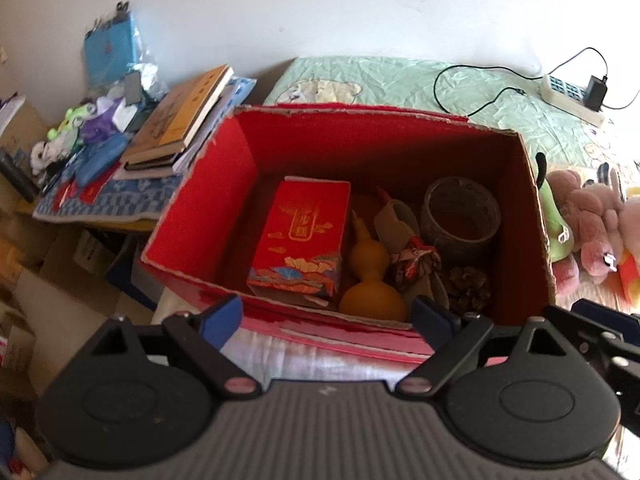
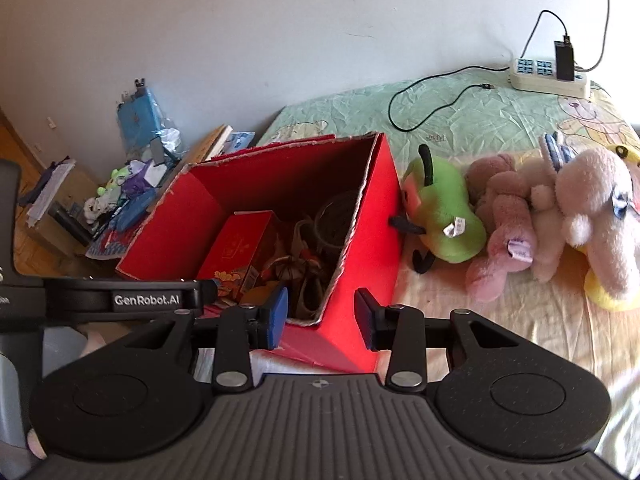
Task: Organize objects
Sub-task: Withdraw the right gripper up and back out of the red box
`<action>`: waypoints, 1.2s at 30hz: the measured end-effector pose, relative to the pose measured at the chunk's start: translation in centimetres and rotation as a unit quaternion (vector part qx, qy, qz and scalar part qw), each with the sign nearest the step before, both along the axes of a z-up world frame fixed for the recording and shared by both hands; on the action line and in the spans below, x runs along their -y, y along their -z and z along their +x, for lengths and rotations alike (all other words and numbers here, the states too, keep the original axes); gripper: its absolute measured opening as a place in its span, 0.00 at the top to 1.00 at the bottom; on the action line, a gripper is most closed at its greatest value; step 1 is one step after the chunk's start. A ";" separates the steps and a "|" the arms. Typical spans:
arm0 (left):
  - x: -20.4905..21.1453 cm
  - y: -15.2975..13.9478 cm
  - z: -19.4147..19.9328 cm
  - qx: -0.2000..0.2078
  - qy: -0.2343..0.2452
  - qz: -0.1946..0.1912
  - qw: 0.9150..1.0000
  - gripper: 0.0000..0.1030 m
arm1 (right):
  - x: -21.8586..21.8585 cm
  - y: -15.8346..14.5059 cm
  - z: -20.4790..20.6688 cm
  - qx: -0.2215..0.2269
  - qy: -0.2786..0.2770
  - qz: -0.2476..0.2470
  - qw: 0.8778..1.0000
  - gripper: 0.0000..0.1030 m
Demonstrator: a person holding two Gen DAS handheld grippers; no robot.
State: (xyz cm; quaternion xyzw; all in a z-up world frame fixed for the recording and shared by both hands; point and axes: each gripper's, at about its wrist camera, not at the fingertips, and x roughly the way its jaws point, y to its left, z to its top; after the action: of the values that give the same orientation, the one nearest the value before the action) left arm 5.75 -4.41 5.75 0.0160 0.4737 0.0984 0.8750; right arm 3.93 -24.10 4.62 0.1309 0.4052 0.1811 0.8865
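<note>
A red cardboard box [image 1: 208,216] [image 2: 376,240] stands open on the bed. Inside lie a red gift pack [image 1: 304,232] [image 2: 236,248], a yellow gourd [image 1: 368,276], a roll of tape [image 1: 460,216], a pinecone [image 1: 470,284] and a patterned fabric piece [image 1: 416,264]. My left gripper [image 1: 326,318] hovers open and wide over the box's near wall, nothing between its fingers. My right gripper [image 2: 322,316] is open above the box's near right corner, holding nothing. Right of the box lie a green plush [image 2: 444,216] [image 1: 554,220] and pink plush toys [image 2: 504,232] [image 1: 592,224].
A power strip [image 2: 548,74] with a black cable lies at the far side of the bed. Left of the box, a cluttered side table [image 1: 100,208] carries stacked books [image 1: 180,120], small toys and a blue package [image 1: 110,52]. Cardboard boxes stand on the floor below.
</note>
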 end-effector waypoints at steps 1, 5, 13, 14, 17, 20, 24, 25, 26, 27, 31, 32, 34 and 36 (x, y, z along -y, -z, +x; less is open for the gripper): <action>-0.2 -0.1 0.0 0.000 0.006 0.001 1.000 0.10 | -0.4 0.0 -0.1 -0.003 0.006 -0.002 1.000 0.61; -1.7 -0.5 0.0 0.004 0.030 0.001 1.000 0.09 | -2.0 -0.3 -0.5 -0.001 0.035 -0.015 0.999 0.61; -5.6 -1.2 -0.4 0.004 0.072 -0.010 0.997 0.08 | -4.8 -0.6 -2.4 0.008 0.102 -0.026 0.994 0.55; -5.9 -1.3 -0.6 0.005 0.079 -0.011 0.997 0.08 | -5.1 -0.7 -2.7 0.009 0.109 -0.028 0.994 0.55; -6.6 -1.3 -1.1 0.004 0.098 -0.012 0.995 0.08 | -6.3 -0.5 -3.3 0.007 0.124 -0.037 0.992 0.55; -7.1 -0.7 -1.5 -0.008 0.112 -0.020 0.993 0.08 | -7.2 -0.1 -3.9 0.000 0.133 -0.042 0.990 0.55; -7.3 0.6 -2.1 -0.026 0.127 -0.024 0.991 0.08 | -8.1 0.7 -4.3 -0.020 0.140 -0.046 0.989 0.55; -7.4 1.0 -2.2 -0.030 0.128 -0.023 0.991 0.08 | -8.2 0.9 -4.2 -0.026 0.140 -0.048 0.989 0.55; -7.5 1.4 -2.4 -0.035 0.127 -0.023 0.991 0.08 | -8.4 1.1 -4.2 -0.030 0.141 -0.051 0.988 0.54; -7.6 1.8 -2.4 -0.039 0.126 -0.022 0.991 0.08 | -8.6 1.3 -4.1 -0.034 0.141 -0.054 0.988 0.54; -8.2 3.3 -2.3 -0.056 0.111 -0.028 0.992 0.08 | -9.2 2.0 -3.7 -0.056 0.129 -0.064 0.988 0.53; -8.3 3.7 -2.2 -0.061 0.105 -0.027 0.992 0.07 | -9.3 2.1 -3.5 -0.059 0.127 -0.068 0.988 0.53; -8.4 4.4 -2.1 -0.075 0.101 -0.023 0.992 0.07 | -9.5 2.2 -3.4 -0.061 0.130 -0.074 0.987 0.51; -8.3 4.8 -2.1 -0.079 0.097 -0.015 0.992 0.06 | -9.7 2.3 -3.4 -0.062 0.128 -0.079 0.987 0.45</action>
State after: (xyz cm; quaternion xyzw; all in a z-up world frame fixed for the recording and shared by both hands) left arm 3.61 3.91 0.92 0.0563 0.5390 0.0041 0.8404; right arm 0.57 -14.40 2.35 0.1224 0.4519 0.0254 0.8833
